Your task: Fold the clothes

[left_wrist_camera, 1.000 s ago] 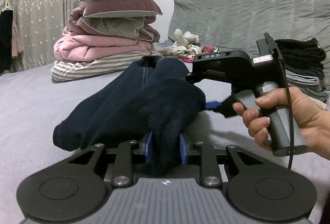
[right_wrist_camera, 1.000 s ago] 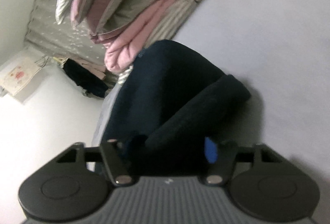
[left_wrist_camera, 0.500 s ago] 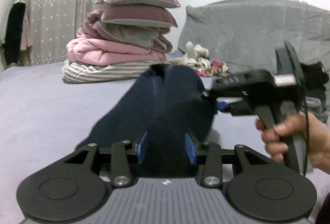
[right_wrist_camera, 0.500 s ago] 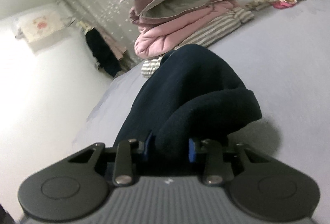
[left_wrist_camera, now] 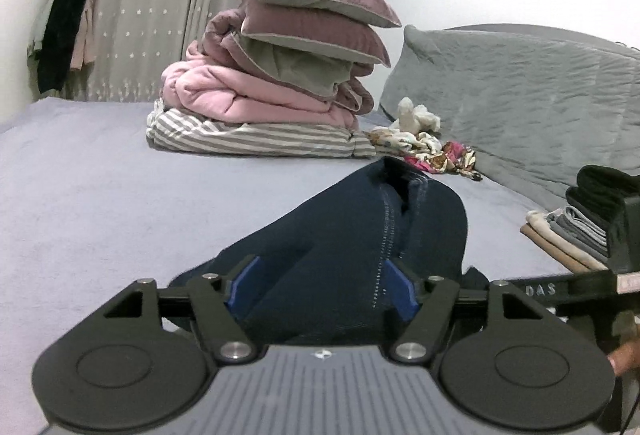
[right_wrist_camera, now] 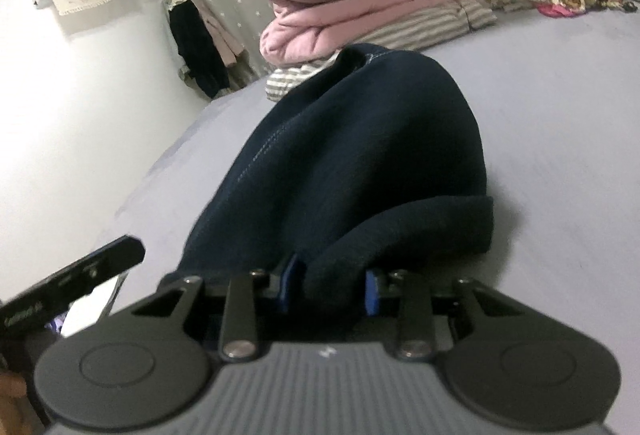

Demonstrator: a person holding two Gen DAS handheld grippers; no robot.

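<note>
A dark navy garment (left_wrist_camera: pixel 352 235) with pale stitching lies bunched on the lilac bed sheet (left_wrist_camera: pixel 100 179). My left gripper (left_wrist_camera: pixel 320 287) is open, with its blue fingers (left_wrist_camera: pixel 240 283) wide apart on either side of the cloth's near end. In the right wrist view the same garment (right_wrist_camera: pixel 360 155) runs away from me, and my right gripper (right_wrist_camera: pixel 331 287) is shut on a thick rolled fold at its near edge. The right tool's black body (left_wrist_camera: pixel 560 291) shows at the right of the left wrist view, with a fingertip below it.
A tall pile of pillows and pink quilts (left_wrist_camera: pixel 304 75) on a striped blanket stands at the back. Small floral clothes (left_wrist_camera: pixel 424 147) lie by a grey padded headboard (left_wrist_camera: pixel 520 107). Folded clothes (left_wrist_camera: pixel 588 223) are stacked at the right. Garments hang by the curtain (left_wrist_camera: pixel 60 35).
My left gripper went from shut on the garment to open. My right gripper closed on the garment's fold from wide open. The garment has come down lower onto the bed.
</note>
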